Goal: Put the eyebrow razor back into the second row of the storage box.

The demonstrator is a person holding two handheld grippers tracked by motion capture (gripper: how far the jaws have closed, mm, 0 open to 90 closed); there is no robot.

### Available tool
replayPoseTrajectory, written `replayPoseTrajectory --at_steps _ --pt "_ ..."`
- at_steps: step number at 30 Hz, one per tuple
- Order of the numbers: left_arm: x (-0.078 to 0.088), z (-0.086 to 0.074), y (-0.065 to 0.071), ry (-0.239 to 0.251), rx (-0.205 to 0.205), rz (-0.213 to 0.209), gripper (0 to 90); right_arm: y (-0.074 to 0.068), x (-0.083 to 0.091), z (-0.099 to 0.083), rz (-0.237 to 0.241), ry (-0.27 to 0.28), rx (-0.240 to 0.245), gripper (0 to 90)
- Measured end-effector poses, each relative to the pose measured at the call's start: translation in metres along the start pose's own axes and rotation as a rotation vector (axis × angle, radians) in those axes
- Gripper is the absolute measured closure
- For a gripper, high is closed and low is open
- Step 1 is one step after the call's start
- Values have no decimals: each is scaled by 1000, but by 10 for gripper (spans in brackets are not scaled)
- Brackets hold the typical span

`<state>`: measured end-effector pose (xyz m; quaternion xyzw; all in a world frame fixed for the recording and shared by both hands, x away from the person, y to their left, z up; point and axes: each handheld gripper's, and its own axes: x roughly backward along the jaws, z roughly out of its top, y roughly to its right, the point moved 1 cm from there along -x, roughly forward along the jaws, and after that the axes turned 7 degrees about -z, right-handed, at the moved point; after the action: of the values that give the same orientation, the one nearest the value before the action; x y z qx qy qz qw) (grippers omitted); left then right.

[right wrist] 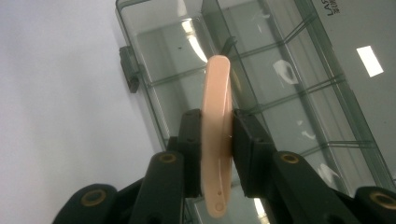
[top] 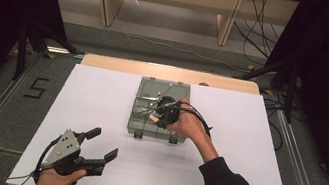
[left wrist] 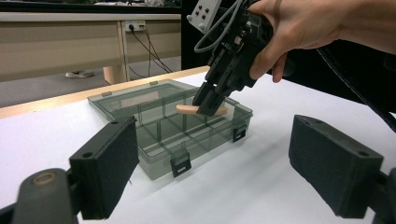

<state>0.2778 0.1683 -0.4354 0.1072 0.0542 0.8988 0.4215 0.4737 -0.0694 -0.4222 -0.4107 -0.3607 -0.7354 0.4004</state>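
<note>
A clear grey compartment box lies open in the middle of the white table, its lid folded back on the far side. My right gripper hangs over the box, shut on a thin peach-coloured strip. In the left gripper view the strip sits level just above the box, beside my right gripper. Seen from the right gripper view, the strip stands on edge between the two pads, over the box's compartments. My left gripper rests near the front left of the table, open and holding nothing, with its jaws wide apart.
White sheet covers the table, with a bare wooden strip at its far edge. Black stands and cables flank the table, and a "5" mark is on the floor at left. A desk and wall socket stand behind.
</note>
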Motion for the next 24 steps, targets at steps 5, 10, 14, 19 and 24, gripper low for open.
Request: replayPoseTrajectory --at_steps 5,10,14,19,24 --pt "3 2 -4 -15 -71 46 156 -1 -4 1 -5 -2 7 741" --pt "3 2 -4 -14 -73 45 156 -2 -5 3 -22 4 -9 652" --pt "3 2 -4 -13 -67 46 156 -2 -3 3 -26 22 -27 572" --pt "3 2 -4 -15 -68 45 156 -2 2 2 -33 43 -42 495" --pt "3 1 -4 -16 -68 46 156 -3 9 1 -34 63 -61 384"
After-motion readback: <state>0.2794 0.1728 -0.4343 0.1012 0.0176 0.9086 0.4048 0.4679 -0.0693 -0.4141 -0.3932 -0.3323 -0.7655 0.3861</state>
